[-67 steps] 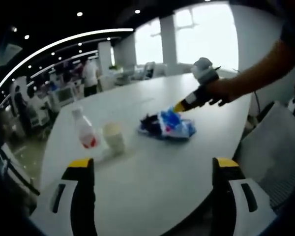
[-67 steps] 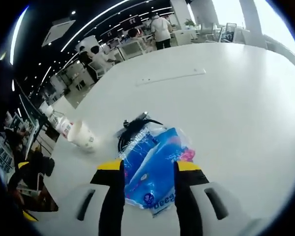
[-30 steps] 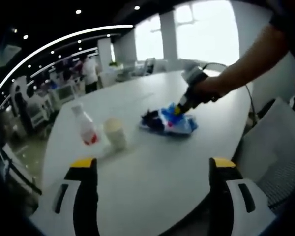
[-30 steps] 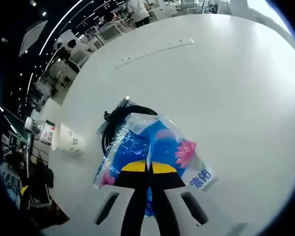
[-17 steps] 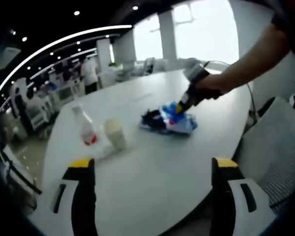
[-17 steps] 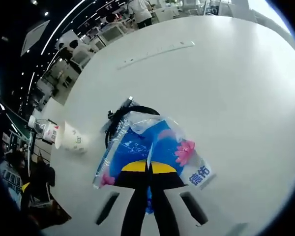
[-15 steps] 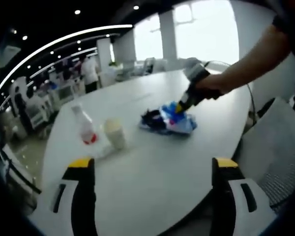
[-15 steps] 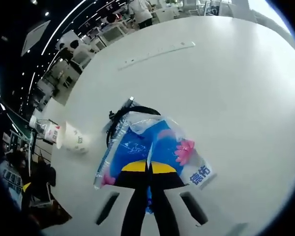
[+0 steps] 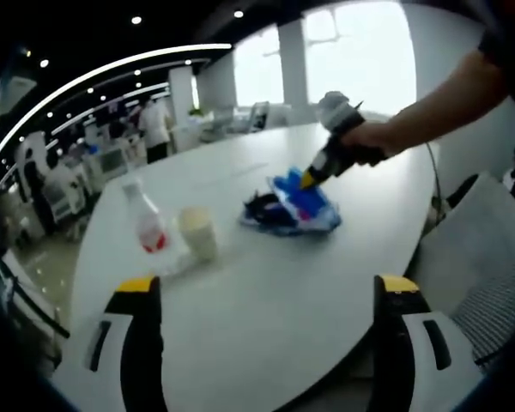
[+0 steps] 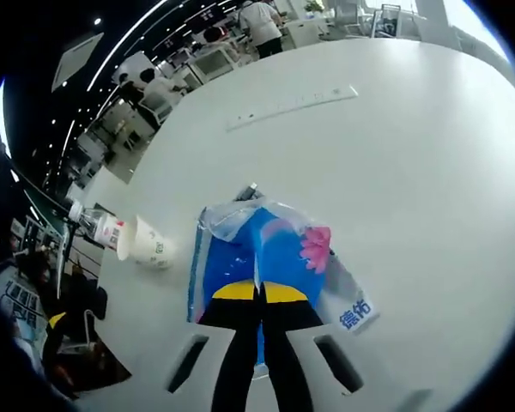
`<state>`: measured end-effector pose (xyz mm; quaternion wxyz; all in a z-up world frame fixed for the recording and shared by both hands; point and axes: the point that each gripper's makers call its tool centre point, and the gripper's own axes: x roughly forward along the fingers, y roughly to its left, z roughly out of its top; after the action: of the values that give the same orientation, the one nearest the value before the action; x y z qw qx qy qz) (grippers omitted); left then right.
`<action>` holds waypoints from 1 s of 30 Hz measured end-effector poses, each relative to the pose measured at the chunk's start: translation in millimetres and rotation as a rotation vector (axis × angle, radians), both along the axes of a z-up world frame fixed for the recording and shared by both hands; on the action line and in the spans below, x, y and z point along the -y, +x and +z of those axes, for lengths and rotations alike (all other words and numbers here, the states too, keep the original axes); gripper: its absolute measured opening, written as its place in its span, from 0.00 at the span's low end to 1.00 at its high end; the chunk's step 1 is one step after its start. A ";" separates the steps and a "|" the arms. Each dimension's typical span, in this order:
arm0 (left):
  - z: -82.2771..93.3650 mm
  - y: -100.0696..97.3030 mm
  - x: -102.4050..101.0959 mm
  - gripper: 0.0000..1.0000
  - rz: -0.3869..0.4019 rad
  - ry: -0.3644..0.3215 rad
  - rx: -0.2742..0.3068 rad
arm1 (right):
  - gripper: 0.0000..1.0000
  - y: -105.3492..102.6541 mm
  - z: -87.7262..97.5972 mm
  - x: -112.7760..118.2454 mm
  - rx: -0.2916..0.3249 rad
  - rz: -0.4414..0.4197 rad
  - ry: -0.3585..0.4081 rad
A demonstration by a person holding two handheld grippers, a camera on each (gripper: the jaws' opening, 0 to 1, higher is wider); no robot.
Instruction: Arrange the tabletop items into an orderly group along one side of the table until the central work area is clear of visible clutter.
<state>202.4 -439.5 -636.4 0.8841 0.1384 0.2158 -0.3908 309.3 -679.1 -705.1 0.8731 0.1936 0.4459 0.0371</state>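
Note:
In the right gripper view my right gripper (image 10: 259, 296) is shut on a blue plastic pack (image 10: 270, 245) with a pink flower print, holding it a little above the white table (image 10: 412, 163). The left gripper view has that pack (image 9: 302, 199) hanging from the right gripper (image 9: 310, 179), a hand (image 9: 360, 142) behind it, and a black cable (image 9: 259, 211) lying under the pack's left side. A paper cup (image 9: 197, 232) and a small bottle with a red label (image 9: 148, 225) stand to the left. My left gripper (image 9: 270, 296) is open over the near table edge, holding nothing.
The cup (image 10: 146, 245) and bottle (image 10: 99, 227) sit near the table's left edge in the right gripper view. A flat strip (image 10: 292, 107) lies further back. A white mesh chair (image 9: 481, 275) stands at the table's right side. People and desks fill the background.
The right gripper, open around the pack 2.2 s ago, shut on it and has now lifted it off the cable. The left gripper has stayed open and nearly still.

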 end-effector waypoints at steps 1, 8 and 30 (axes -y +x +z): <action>-0.2 0.0 -0.2 1.00 0.000 0.001 0.000 | 0.00 0.6 1.0 0.4 0.000 0.005 -0.001; -0.2 0.3 -0.1 1.00 0.002 0.001 -0.003 | 0.00 5.6 13.5 1.6 0.020 0.059 -0.023; -5.8 -1.0 0.0 0.99 0.002 0.022 -0.025 | 0.00 6.9 37.7 18.2 0.016 0.317 -0.177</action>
<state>201.3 -439.5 -642.2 0.8801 0.1427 0.2314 -0.3892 316.1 -697.3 -667.4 0.8735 0.0428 0.4652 0.1366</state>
